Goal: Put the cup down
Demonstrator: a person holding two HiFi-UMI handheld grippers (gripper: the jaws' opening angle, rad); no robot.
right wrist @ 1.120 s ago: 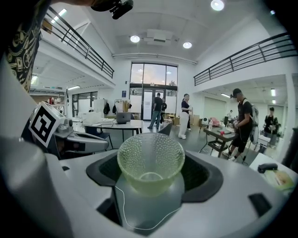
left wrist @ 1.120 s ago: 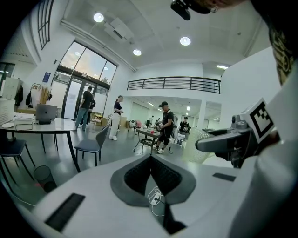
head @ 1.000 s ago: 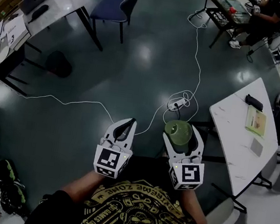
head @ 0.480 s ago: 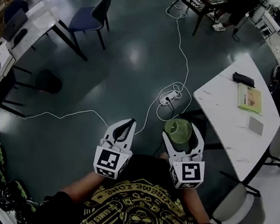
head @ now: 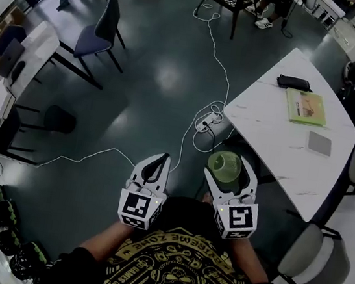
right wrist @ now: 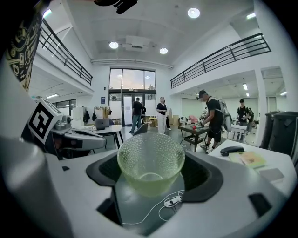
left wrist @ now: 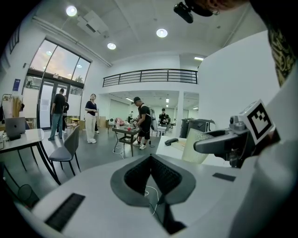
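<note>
Right gripper (head: 228,167) gripped the pale green dimpled glass cup (right wrist: 150,163) by its sides, jaws spread wide around it, and carried it upright above the dark floor. Left gripper (head: 161,161) was closed, tips together, with nothing in it. Over the last second the white marble-patterned curved table (head: 276,142) had swung from well apart at 3 o'clock to near the cup at 1 to 2 o'clock, while the grip stayed unchanged. The approach looked nearly done: the table's bare near end offered room, clear of the green booklet (head: 305,107) and grey square pad (head: 319,143).
</note>
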